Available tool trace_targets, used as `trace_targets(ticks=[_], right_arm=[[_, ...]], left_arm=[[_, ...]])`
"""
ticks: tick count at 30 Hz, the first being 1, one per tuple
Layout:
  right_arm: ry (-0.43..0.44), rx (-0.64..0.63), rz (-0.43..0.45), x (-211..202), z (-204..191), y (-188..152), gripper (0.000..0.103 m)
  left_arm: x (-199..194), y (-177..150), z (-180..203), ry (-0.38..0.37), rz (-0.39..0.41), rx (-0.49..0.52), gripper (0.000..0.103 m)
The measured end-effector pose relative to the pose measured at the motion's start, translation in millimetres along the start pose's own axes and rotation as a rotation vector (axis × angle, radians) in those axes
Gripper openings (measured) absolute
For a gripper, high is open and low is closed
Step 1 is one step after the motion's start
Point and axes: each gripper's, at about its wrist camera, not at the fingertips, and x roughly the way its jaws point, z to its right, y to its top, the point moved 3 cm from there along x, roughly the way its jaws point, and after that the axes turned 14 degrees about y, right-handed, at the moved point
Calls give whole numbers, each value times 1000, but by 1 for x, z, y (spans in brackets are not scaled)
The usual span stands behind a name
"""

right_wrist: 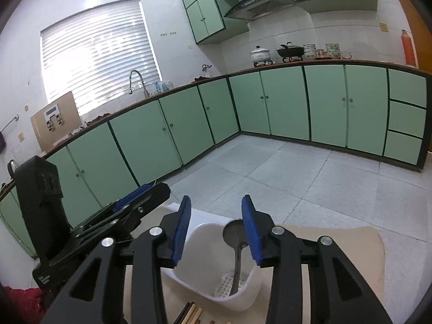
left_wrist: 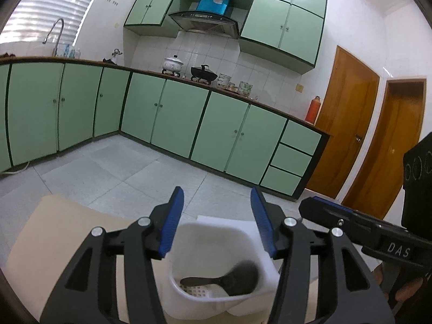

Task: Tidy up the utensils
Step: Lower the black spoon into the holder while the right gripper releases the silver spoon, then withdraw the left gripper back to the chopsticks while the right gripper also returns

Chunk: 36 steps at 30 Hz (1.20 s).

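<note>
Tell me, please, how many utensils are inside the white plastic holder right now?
1: a grey metal spoon stands in the white plastic holder, bowl end up, leaning against its far wall. Wooden chopsticks lie outside on the table; the holder's near wall may hide more.

1 white utensil holder (right_wrist: 251,283), 1 metal spoon (right_wrist: 234,236), approx 3 chopsticks (right_wrist: 193,314), 2 pots (right_wrist: 260,54), 1 red thermos (right_wrist: 407,47)

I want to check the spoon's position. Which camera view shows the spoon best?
The right wrist view: the spoon stands sharp in the white holder, bowl up. The left wrist view shows it blurred, foreshortened.
</note>
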Motion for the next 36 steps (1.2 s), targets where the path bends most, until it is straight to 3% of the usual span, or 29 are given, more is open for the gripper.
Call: trace_targets(ticks=[12, 19, 26, 36], right_arm=[[-44, 1, 15, -41, -21, -17, 53], [-97, 25, -3, -77, -34, -53, 71], [-157, 54, -67, -106, -46, -108, 89], [-258, 124, -147, -138, -57, -196, 91]], left_arm=[[-48, -3, 16, 17, 10, 62, 61], [-93, -26, 18, 70, -20, 112, 73], [-135, -76, 2, 125, -129, 134, 84], [-180, -148, -22, 213, -270, 187, 85]])
